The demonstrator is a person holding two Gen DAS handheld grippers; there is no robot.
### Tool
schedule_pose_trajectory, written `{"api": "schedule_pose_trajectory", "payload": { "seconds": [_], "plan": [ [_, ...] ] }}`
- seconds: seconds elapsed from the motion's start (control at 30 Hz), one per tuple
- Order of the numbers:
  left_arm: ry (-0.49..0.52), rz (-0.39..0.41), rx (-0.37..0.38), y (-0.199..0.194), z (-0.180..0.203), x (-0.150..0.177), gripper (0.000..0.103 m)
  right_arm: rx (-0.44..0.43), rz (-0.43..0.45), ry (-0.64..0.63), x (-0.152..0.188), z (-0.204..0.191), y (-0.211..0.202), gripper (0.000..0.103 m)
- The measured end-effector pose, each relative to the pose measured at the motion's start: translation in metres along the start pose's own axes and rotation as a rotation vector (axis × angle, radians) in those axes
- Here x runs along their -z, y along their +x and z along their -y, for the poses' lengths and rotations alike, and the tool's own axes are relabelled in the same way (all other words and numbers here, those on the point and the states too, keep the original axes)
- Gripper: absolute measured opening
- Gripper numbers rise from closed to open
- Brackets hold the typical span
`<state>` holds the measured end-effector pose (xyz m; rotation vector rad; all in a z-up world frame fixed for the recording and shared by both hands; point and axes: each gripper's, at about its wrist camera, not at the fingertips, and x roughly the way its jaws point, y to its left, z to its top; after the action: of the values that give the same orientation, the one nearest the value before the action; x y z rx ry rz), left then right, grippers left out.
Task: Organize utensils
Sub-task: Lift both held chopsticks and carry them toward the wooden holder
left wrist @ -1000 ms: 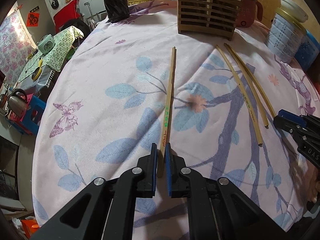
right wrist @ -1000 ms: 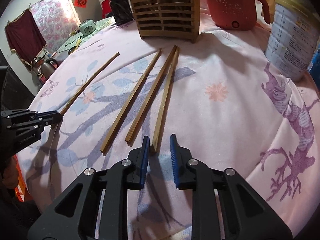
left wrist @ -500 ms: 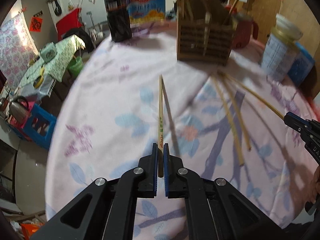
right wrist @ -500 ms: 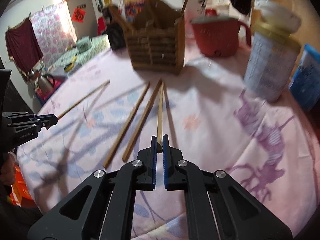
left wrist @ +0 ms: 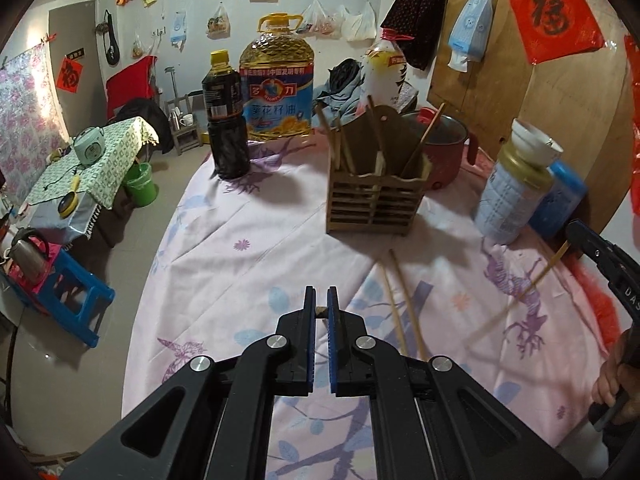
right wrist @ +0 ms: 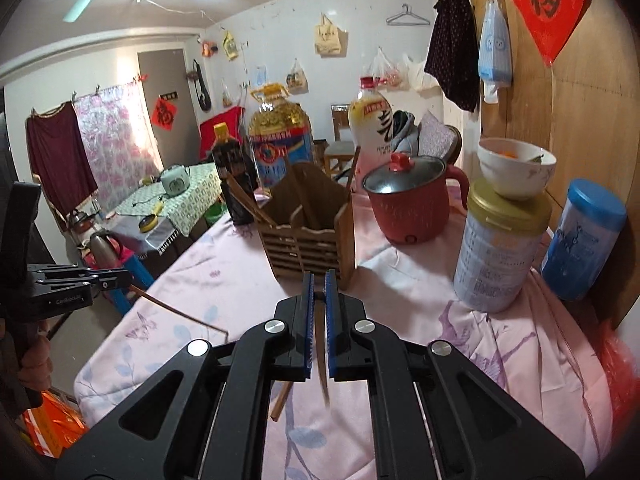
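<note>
Carrying one chopstick clamped in the left gripper and another in the right gripper, both clear of the tablecloth, probably next tipped upright into the wooden holder.

Pink cloth with blue leaves and purple branches — tan chopsticks on it. Far off, a brown slatted holder, red pot, blue can — black grippers, blue pads.

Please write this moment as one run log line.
left gripper: jaws shut on chopstick | right gripper: jaws shut on chopstick | wooden holder: ahead
</note>
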<state>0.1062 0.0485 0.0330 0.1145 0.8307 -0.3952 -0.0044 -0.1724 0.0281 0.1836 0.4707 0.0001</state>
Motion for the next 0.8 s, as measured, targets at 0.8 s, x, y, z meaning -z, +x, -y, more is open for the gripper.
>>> {"api": "schedule_pose_trajectory", "payload": {
  "seconds": [0.8],
  "plan": [
    [0.084,0.118,0.160,-0.019,0.040,-0.127,0.006,-0.067,0.125,-0.019,-0.088,-0.009,0.009,0.006]
  ]
}}
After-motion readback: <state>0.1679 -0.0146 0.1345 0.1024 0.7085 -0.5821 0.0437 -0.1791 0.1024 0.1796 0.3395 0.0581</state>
